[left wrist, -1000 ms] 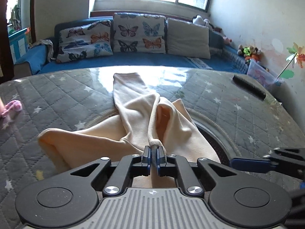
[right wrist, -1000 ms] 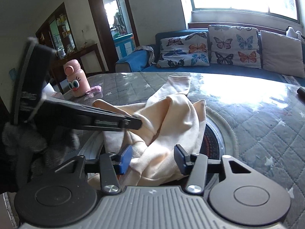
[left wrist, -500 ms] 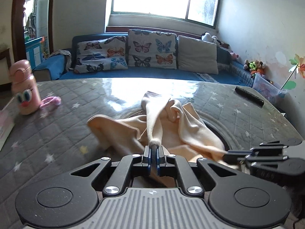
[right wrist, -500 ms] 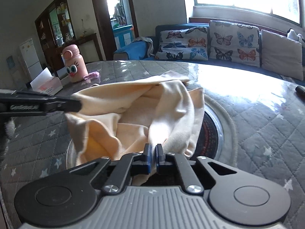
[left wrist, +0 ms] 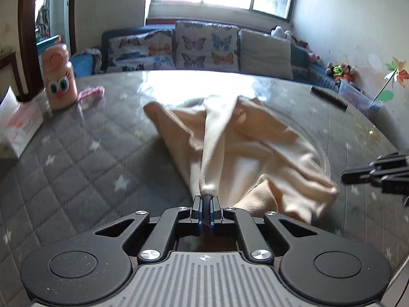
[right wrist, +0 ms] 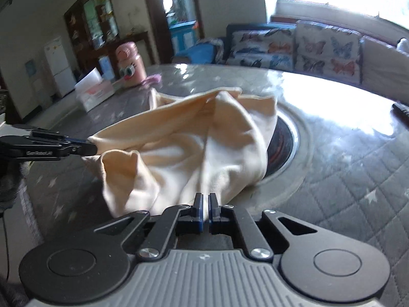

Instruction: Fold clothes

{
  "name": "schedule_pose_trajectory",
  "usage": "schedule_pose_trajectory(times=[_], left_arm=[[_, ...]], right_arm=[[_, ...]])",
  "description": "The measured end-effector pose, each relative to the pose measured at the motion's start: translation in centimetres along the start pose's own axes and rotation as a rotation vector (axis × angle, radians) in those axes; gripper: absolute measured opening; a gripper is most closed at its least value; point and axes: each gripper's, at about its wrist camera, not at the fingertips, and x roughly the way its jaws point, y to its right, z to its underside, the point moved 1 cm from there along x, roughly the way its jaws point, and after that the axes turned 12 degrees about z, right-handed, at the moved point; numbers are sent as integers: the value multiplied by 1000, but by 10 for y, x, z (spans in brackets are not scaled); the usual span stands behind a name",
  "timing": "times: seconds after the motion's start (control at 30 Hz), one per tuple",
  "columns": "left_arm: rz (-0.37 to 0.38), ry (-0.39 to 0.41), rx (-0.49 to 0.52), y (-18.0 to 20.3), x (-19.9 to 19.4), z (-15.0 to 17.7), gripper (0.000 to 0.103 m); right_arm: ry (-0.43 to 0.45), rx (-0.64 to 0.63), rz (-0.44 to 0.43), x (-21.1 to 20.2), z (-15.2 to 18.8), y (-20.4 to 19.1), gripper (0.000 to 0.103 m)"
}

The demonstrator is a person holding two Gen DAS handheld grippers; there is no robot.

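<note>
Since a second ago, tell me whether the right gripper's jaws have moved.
Yes. The right gripper, then open beside the cream garment, is now shut on its near edge, lifting that edge above the quilted table.

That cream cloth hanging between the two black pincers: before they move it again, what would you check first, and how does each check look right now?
1. Left gripper shut on the cream cloth: ok, a bunched edge sits between its closed fingers.
2. Right gripper shut on the cloth: ok, fabric runs into its closed fingers.
3. Cloth spread flat between the grips: not ok, it sags in deep folds.
4. Cloth clear of the table: not ok, its far end lies on the top.
5. Pink bottle and tissue box out of the cloth's way: ok, both stand apart on the left.
6. Which garment edges are gripped: cannot tell.
</note>
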Motion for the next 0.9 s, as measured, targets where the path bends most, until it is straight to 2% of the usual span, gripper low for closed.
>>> schedule_pose_trajectory(times=[0.13, 0.2, 0.27, 0.33, 0.43, 0.5, 0.7, 0.9], left_arm=[[-6, -16, 5, -4, 0, 2, 10], [-5, -2, 21, -3, -2, -3, 10], [-13, 14, 45, 1, -3, -10, 20], [-21, 35, 68, 3, -2, -20, 31], [-31, 51, 93, 3, 7, -37, 42], [-37, 47, 111, 3, 21, -49, 46], [-53, 29, 159, 0, 64, -83, 51], [-41, -25, 186, -4, 115, -98, 52]], right_arm=[[10, -33, -3, -6, -8, -2, 10], [27, -43, 7, 0, -17, -3, 16], [44, -52, 20, 10, -29, -3, 24], [61, -62, 33, 21, -40, -3, 26], [79, -75, 41, 40, -56, -7, 32], [93, -86, 48, 55, -68, -12, 36], [120, -105, 66, 101, -102, -19, 44], [89, -105, 64, 139, -113, -22, 45]])
